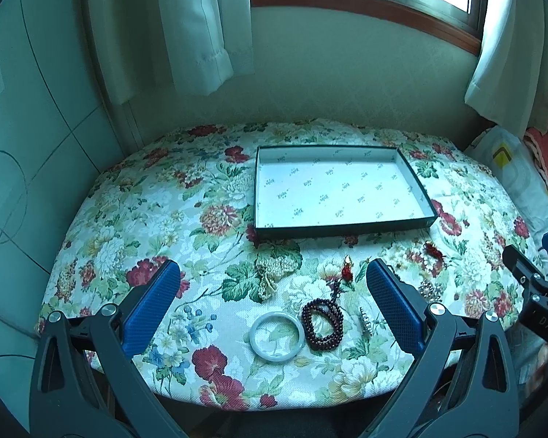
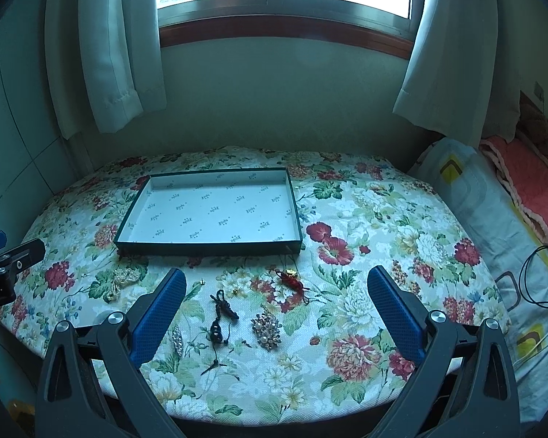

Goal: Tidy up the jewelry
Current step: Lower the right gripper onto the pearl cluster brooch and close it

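Ribbed blue gripper [image 1: 272, 277] pads gape above smooth round bangle [image 1: 277, 335].

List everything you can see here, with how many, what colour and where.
Box: one, dark green, white printed lining, empty, far middle of table.
Bangle: one, pale white, near edge.
Bead bracelet: one, dark red, touching the bangle's right side.
Pearl necklace: one, cream, heaped in front of the box.
Brooch: one, gold with pearls, near edge.
Black cord piece: one, left of the brooch.
Red knot charm: one, red and gold, in front of the box.
Tablecloth: one, floral.
Curtains: two, white, flanking the window.
Left gripper: open.
Right gripper: open.
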Available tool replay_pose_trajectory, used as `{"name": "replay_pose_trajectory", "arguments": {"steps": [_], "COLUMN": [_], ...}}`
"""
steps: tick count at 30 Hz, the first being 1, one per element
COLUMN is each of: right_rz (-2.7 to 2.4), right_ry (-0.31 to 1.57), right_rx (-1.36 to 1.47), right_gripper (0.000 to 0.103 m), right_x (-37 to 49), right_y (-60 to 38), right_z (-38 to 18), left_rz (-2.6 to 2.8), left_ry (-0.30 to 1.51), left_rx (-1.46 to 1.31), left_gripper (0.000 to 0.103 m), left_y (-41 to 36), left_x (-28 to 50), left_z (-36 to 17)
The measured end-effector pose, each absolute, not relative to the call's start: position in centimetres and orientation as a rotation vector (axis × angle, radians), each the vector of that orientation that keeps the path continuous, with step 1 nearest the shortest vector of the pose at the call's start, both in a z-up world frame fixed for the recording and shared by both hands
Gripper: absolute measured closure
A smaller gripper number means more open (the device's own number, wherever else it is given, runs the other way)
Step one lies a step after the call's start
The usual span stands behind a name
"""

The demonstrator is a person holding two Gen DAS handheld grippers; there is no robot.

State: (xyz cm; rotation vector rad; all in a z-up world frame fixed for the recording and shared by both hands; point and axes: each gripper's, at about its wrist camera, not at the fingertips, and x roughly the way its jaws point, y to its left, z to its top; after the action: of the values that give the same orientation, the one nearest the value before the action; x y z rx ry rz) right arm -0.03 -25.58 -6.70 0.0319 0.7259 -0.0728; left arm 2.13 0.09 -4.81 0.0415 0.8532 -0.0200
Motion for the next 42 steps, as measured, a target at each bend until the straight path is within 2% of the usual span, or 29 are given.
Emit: {"name": "replay_pose_trajectory", "arguments": {"steps": [7, 9, 11, 13, 14, 15, 17, 28, 31, 35, 38, 42], "right_rz": [-0.087, -0.072, -0.056, -0.038, -0.027, -0.018, -0.021, 0.024, 0.03, 0.031, 0.037, 0.037], "right_ry": [0.856, 0.901, 0.935, 0.96, 0.97, 0.977, 0.997, 1.015, 1.024, 1.022, 1.014, 1.007], "right_rx": [0.043, 0.059, 0.074, 0.087, 0.094, 0.099, 0.109, 0.087, 0.079, 0.065, 0.071, 0.08], "right_gripper": [0.004, 0.005, 0.005, 0.006, 0.012, 0.029, 0.043, 0.044, 0.05, 0.067, 0.075, 0.078], "right_x": [1.3, 1.6, 2.0, 2.4, 2.5, 2.8, 3.2, 5.4, 5.6, 5.5, 5.3, 5.2], "right_y": [-27.5, -27.7, -27.7, -27.6, -27.5, -27.4, -27.4, -25.7, -25.4, -25.3, -25.6, -26.0], "right_z": [-13.4, -15.4, -17.0, -18.1, -18.5, -18.8, -19.5, -21.5, -22.0, -22.2, -22.2, -22.0], "left_rz": [0.003, 0.009, 0.024, 0.027, 0.028, 0.033, 0.042, 0.05, 0.053, 0.054, 0.056, 0.057], "left_ry": [0.985, 1.022, 1.057, 1.084, 1.087, 1.086, 1.08, 1.095, 1.099, 1.109, 1.117, 1.126], "left_rx": [0.02, 0.021, 0.018, 0.005, 0.006, 0.011, 0.02, 0.003, 0.003, 0.004, 0.007, 0.009], "left_gripper": [0.002, 0.006, 0.022, 0.023, 0.023, 0.023, 0.023, 0.023, 0.023, 0.023, 0.022, 0.022], "left_y": [1.6, 2.0, 2.5, 2.9, 3.1, 3.2, 3.2, 3.4, 3.4, 3.3, 3.2, 3.2], "left_x": [3.8, 4.0, 4.1, 4.2, 4.2, 4.2, 4.2, 4.6, 4.5, 4.4, 4.3, 4.1], "left_z": [-11.3, -12.9, -14.4, -15.3, -15.6, -15.8, -16.0, -16.8, -16.9, -17.2, -17.4, -17.7]}}
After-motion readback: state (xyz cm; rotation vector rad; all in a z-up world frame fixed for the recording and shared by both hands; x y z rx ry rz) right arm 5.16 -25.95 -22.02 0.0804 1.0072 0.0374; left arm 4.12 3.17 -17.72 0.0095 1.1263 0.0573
